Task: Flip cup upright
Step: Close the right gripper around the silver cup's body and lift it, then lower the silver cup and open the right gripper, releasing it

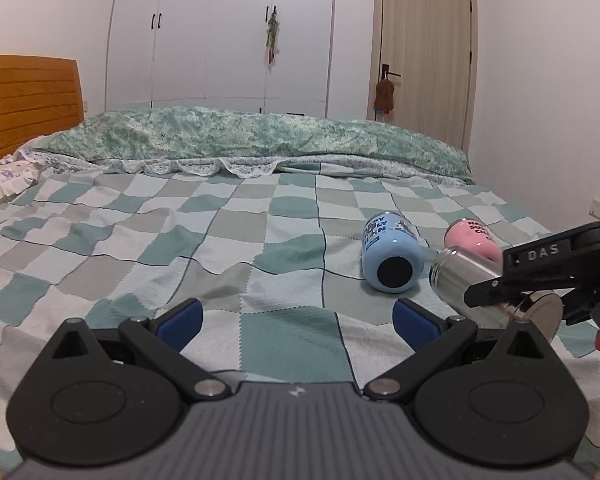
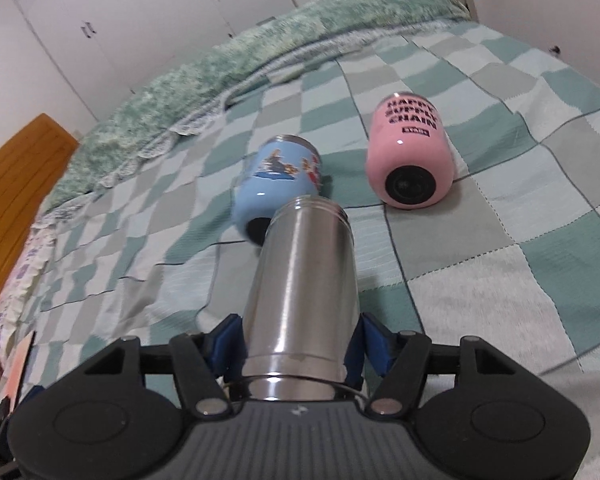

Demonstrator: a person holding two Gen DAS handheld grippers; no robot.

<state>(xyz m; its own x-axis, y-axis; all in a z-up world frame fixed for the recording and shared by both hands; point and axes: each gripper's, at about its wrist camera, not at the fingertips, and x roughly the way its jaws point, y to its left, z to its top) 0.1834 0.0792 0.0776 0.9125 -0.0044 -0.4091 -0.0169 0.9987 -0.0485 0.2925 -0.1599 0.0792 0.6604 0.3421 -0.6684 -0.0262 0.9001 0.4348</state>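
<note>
My right gripper (image 2: 298, 340) is shut on a steel cup (image 2: 301, 280), held lengthwise off the bed with its open rim pointing away. In the left wrist view the steel cup (image 1: 459, 276) hangs tilted at the right, gripped by the right gripper (image 1: 495, 292). A blue cup (image 2: 278, 184) lies on its side just beyond it, also seen in the left wrist view (image 1: 391, 256). A pink cup (image 2: 409, 156) lies on its side to the right, partly hidden in the left wrist view (image 1: 469, 236). My left gripper (image 1: 298, 322) is open and empty over the bed.
The checkered bedspread (image 1: 180, 240) covers the bed. A folded green quilt (image 1: 240, 136) lies along the far side. A wooden headboard (image 1: 24, 100) stands at the left, with a pillow (image 1: 4, 180) below it. A wardrobe (image 1: 220, 32) and a door (image 1: 423, 48) stand behind.
</note>
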